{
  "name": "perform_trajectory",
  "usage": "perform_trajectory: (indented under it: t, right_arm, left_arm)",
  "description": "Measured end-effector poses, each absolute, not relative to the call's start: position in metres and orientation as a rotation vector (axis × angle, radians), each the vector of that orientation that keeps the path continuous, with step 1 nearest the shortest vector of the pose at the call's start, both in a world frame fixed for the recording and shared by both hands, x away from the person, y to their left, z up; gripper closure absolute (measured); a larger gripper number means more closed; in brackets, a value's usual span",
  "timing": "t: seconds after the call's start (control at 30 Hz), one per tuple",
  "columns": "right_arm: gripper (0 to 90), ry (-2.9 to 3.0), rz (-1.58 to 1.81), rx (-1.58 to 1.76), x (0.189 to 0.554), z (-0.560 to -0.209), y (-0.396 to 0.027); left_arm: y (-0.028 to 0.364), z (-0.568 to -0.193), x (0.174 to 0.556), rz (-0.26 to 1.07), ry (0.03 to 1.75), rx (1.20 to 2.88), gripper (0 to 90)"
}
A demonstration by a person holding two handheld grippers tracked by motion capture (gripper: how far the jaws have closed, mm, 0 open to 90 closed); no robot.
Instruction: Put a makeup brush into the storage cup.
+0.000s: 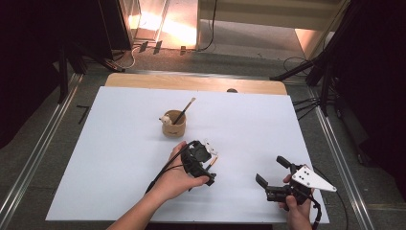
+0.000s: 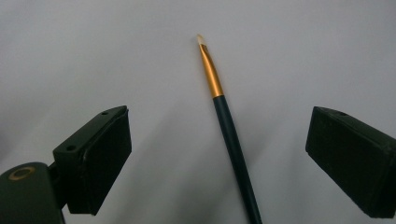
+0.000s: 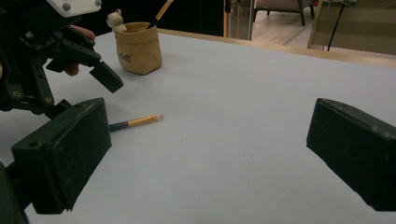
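Above the paintbrush (image 2: 231, 135), left tongs (image 2: 217, 156) spread, right tongs (image 3: 205, 158) wide

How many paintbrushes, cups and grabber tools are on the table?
Dark-handled paintbrushes with gold ferrules: 2, one lying on the table, one standing in the cup
Tan cup with a small figure on its rim: 1
Black handheld grippers: 2, left, right
Total: 5

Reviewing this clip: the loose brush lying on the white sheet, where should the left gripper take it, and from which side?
Grip the brush on its dark handle just behind the gold ferrule, coming straight down from above. It lies flat on the white sheet, so only its two long sides are free. The left gripper is open with its jaws already either side of the handle; closing across it seems best.
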State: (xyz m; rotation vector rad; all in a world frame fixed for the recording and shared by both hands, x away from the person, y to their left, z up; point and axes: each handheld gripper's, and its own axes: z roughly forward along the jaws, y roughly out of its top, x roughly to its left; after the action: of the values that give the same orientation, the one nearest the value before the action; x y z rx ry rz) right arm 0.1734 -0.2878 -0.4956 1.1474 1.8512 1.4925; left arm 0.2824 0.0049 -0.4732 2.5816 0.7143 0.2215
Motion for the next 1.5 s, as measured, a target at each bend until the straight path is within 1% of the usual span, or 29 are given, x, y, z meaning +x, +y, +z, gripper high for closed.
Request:
perform_trajectory:
  t: [0.13, 0.27, 0.37, 0.73, 0.8, 0.87, 0.9, 0.97, 1.03, 1.07, 1.2, 1.33, 1.4, 1.5]
  right_arm:
    - [0.2, 1.852, 1.489, 1.147, 0.174, -0.496, -0.288]
    - [0.2, 1.854, 1.487, 1.144, 0.174, -0.496, -0.288]
    - [0.2, 1.856, 1.488, 1.146, 0.174, -0.496, -0.288]
    - [0.2, 1.851, 1.482, 1.141, 0.174, -0.496, -0.289]
    - [0.2, 1.85, 1.484, 1.142, 0.174, -0.496, -0.29]
    - [0.2, 1.85, 1.483, 1.145, 0.174, -0.496, -0.29]
    - [0.2, 1.85, 1.483, 1.144, 0.174, -0.496, -0.29]
    - [0.2, 1.851, 1.486, 1.147, 0.174, -0.496, -0.29]
    - [0.2, 1.851, 1.483, 1.148, 0.174, -0.496, -0.29]
    - [0.2, 1.851, 1.483, 1.149, 0.174, -0.496, -0.29]
    - [0.2, 1.851, 1.485, 1.149, 0.174, -0.496, -0.29]
    - [0.2, 1.852, 1.484, 1.149, 0.174, -0.496, -0.29]
    - [0.2, 1.851, 1.485, 1.15, 0.174, -0.496, -0.29]
    - [0.2, 1.853, 1.484, 1.152, 0.174, -0.496, -0.29]
  left_arm:
    - [0.004, -0.471, 0.283, 0.198, 0.751, 2.575, 14.2]
    - [0.0, -0.469, 0.283, 0.204, 0.798, 2.582, 17.0]
    - [-0.002, -0.468, 0.283, 0.214, 0.815, 2.611, 21.7]
    - [-0.008, -0.464, 0.29, 0.073, 0.908, 2.676, 22.2]
    - [-0.01, -0.465, 0.289, 0.082, 0.913, 2.696, 22.3]
    - [-0.011, -0.466, 0.29, 0.062, 0.934, 2.702, 22.7]
    - [-0.011, -0.465, 0.291, 0.045, 0.947, 2.702, 23.7]
    - [-0.012, -0.465, 0.292, 0.055, 0.965, 2.705, 25.1]
    - [-0.012, -0.463, 0.293, 0.075, 0.983, 2.727, 30.3]
    - [-0.012, -0.463, 0.294, 0.075, 1.001, 2.719, 33.8]
    - [-0.011, -0.462, 0.296, 0.07, 1.009, 2.737, 43.0]
    - [-0.012, -0.463, 0.297, 0.022, 1.011, 2.738, 52.5]
    - [-0.013, -0.465, 0.297, -0.005, 1.01, 2.745, 56.1]
    - [-0.014, -0.467, 0.297, -0.008, 1.016, 2.744, 59.9]
